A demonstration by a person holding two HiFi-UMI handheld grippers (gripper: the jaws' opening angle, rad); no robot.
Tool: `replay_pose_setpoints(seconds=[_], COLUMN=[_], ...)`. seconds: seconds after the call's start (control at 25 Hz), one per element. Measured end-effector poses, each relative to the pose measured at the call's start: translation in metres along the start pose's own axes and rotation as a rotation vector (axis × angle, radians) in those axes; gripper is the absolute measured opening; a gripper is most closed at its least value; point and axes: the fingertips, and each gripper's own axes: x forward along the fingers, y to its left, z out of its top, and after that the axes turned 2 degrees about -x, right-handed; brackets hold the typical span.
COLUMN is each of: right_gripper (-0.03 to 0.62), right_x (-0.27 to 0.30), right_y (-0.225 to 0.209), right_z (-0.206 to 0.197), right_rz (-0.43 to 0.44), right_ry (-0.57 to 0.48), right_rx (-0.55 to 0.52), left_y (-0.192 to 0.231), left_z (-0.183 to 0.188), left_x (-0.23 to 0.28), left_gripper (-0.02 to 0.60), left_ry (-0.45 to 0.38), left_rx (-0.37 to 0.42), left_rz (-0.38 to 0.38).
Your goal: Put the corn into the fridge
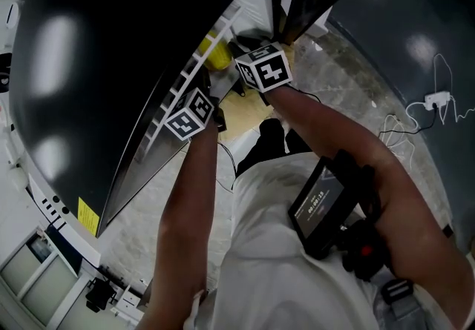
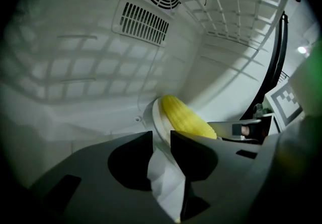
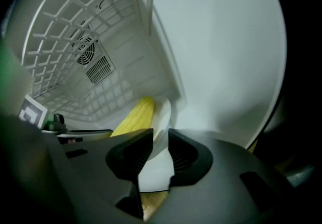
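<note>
as left tool (image 2: 161, 140) and right tool (image 3: 160, 140) pinch white plate (image 2: 156, 115) | ribbed yellow corn (image 2: 183, 118) atop

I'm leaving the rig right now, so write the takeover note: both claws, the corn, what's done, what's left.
Left claw: shut on the rim of the white plate.
Right claw: shut on the same plate, at its other side.
Corn: lying on the plate, inside the fridge, below the wire shelf.
Done: door open, plate and corn in the compartment.
Left: set the plate down (I cannot tell whether it rests on anything yet), open both claws, pull out, close the door.
</note>
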Motion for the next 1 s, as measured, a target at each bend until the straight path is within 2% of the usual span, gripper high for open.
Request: replay_pose_setpoints(seconds=[0.36,0.68,0.72,0.76,0.88,1.0], right_gripper=[0.072,0.069,0.067,0.037,0.035,0.035], right_x=[-0.018,-0.039,-0.041,-0.044,-0.053,-0.064], right_y=[0.005,0.008,0.008,0.008,0.011,0.016], right_z=[0.000,0.001,0.000,0.000,0.001,-0.001], right_rz=[0.005,0.023,0.024,0.025,0.043,0.081], right_ry=[-0.028,-0.049,-0.052,-0.054,-0.062,-0.062], right_rx=[-0.003,-0.003,-0.004,-0.006,-0.014,-0.011], left_y=[-0.011,-0.018,-0.021,-0.023,-0.028,-0.031], left_z=[-0.009,-0.017,-0.018,-0.018,-0.018,-0.019], left_x=[-0.017,-0.037,-0.039,-0.041,-0.049,-0.056], left_gripper=[0.089,0.089,0.087,0.087,0.086,0.050], left_ry=[-0.010,-0.030,-0.034,-0.039,-0.054,-0.062], left_rx=[0.001,0.013,0.009,0.007,0.018,0.022], left_rz=[-0.023,-0.012,-0.020,-0.027,-0.038,-0.036])
